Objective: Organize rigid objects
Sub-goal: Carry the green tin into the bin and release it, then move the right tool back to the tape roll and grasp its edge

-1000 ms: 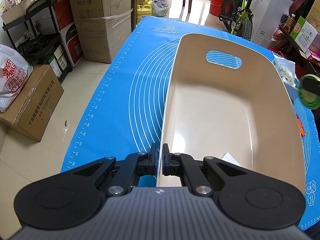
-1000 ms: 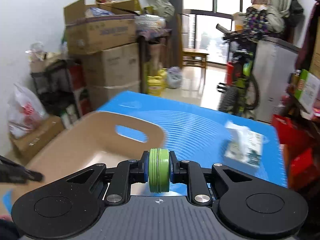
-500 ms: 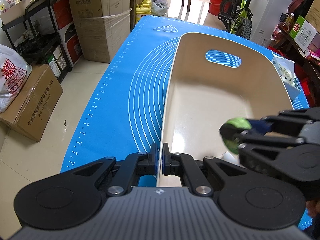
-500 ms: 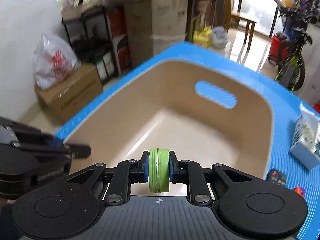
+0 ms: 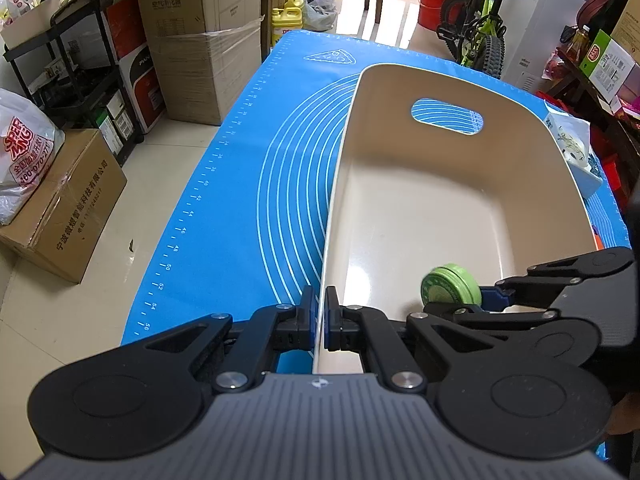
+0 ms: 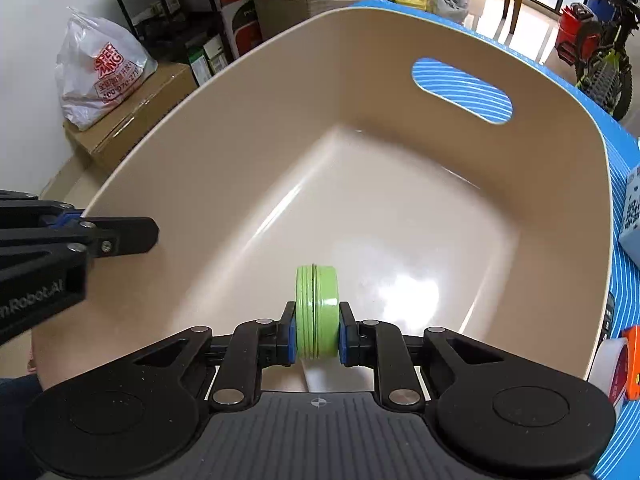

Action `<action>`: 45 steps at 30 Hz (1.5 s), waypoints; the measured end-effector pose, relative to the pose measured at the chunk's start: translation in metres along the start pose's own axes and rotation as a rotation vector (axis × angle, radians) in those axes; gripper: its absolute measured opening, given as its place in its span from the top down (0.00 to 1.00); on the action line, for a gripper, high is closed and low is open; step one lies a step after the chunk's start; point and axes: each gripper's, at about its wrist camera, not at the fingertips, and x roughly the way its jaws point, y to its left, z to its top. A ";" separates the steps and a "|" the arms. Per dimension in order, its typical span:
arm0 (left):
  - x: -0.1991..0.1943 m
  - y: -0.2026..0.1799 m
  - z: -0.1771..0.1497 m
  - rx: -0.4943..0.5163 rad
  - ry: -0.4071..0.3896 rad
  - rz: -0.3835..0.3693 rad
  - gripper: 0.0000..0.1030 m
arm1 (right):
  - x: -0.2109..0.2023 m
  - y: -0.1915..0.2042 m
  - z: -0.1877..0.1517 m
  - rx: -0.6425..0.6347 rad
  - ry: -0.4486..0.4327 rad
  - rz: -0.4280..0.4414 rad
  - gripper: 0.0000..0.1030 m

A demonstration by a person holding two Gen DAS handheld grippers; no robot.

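While the left gripper pinches the bin wall, the right gripper clamps the green tin.

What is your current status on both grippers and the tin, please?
Left gripper clamped on beige plastic tub rim. Right gripper holds round green tin inside tub. Nothing obstructing.

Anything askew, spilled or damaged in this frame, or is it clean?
Nothing stands out. The beige bin sits flat on the blue mat, its near wall pinched by the left gripper. The right gripper holds the green tin on edge inside the bin. No spill or damage shows.
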 end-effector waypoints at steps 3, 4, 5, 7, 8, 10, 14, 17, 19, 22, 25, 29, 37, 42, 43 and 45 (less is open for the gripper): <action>0.000 0.000 0.000 0.000 0.000 0.000 0.95 | -0.006 -0.001 -0.002 0.007 -0.039 0.012 0.51; 0.000 0.000 0.000 0.001 0.000 0.000 0.95 | -0.008 -0.002 -0.002 0.008 -0.051 0.010 0.47; 0.000 0.000 0.000 0.001 0.000 0.000 0.95 | -0.010 -0.002 -0.002 0.005 -0.063 0.008 0.45; 0.000 0.000 0.000 0.001 0.000 0.002 0.95 | -0.017 -0.005 -0.004 -0.002 -0.082 0.016 0.41; 0.000 0.000 -0.001 0.001 0.000 0.002 0.95 | -0.022 -0.007 -0.005 0.000 -0.094 0.021 0.38; 0.000 0.000 -0.001 0.001 0.000 0.001 0.95 | -0.031 -0.013 -0.007 0.014 -0.124 0.020 0.33; 0.000 0.000 -0.001 0.001 0.000 0.001 0.95 | -0.057 -0.025 -0.010 0.042 -0.201 0.022 0.28; 0.000 0.000 0.000 0.001 0.000 0.002 0.95 | -0.079 -0.031 -0.012 0.015 -0.266 -0.007 0.23; 0.000 0.000 -0.001 0.002 0.000 0.003 0.95 | -0.093 -0.035 -0.011 0.015 -0.307 -0.030 0.23; 0.000 0.000 -0.001 0.000 0.000 0.001 0.95 | -0.114 -0.050 -0.014 0.049 -0.376 -0.058 0.23; 0.000 -0.001 -0.001 0.003 0.000 0.002 0.95 | -0.128 -0.065 -0.018 0.073 -0.435 -0.099 0.23; 0.000 -0.001 -0.001 0.002 0.000 0.003 0.95 | -0.138 -0.091 -0.030 0.096 -0.451 -0.172 0.22; 0.000 -0.001 -0.001 0.002 0.000 0.003 0.95 | -0.124 -0.160 -0.068 0.202 -0.385 -0.214 0.22; 0.000 0.000 -0.001 0.003 0.001 0.005 0.95 | -0.103 -0.185 -0.089 0.239 -0.347 -0.204 0.23; 0.000 0.000 -0.001 0.003 0.001 0.005 0.95 | -0.097 -0.187 -0.091 0.235 -0.337 -0.203 0.23; 0.000 0.000 -0.001 0.002 0.001 0.004 0.95 | -0.087 -0.188 -0.095 0.222 -0.317 -0.197 0.23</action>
